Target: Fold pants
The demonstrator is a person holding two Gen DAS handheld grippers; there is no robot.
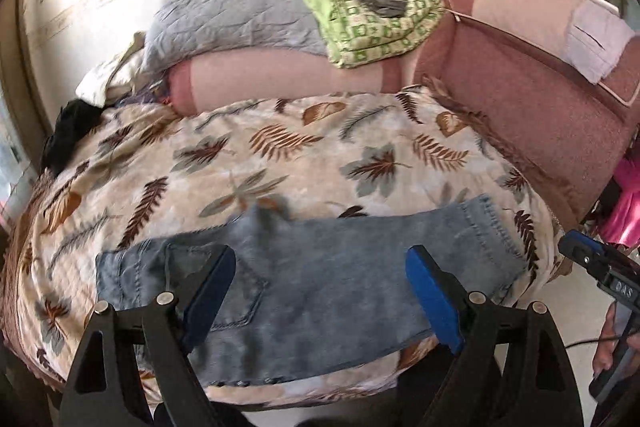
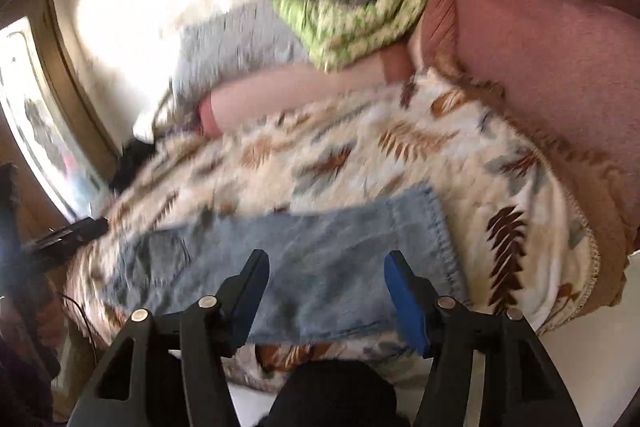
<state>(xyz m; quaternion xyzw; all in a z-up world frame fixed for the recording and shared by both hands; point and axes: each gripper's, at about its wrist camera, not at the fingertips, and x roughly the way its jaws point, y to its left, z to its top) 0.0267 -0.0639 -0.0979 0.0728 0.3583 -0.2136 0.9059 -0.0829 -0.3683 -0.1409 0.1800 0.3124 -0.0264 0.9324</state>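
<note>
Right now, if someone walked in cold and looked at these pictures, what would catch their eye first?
Probably the folded blue jeans lying across the near edge of the leaf-print blanket, with both claws open above them and holding nothing: the left claw and the right claw. Next, the bright green patterned bundle at the back, resting beside a grey quilted pillow against the wall.

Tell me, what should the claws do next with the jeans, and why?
Probably bring both down again to fold the jeans in half once more. They lie in a long flat strip on the leaf-print blanket, and the left claw and right claw are both open, holding nothing.
</note>
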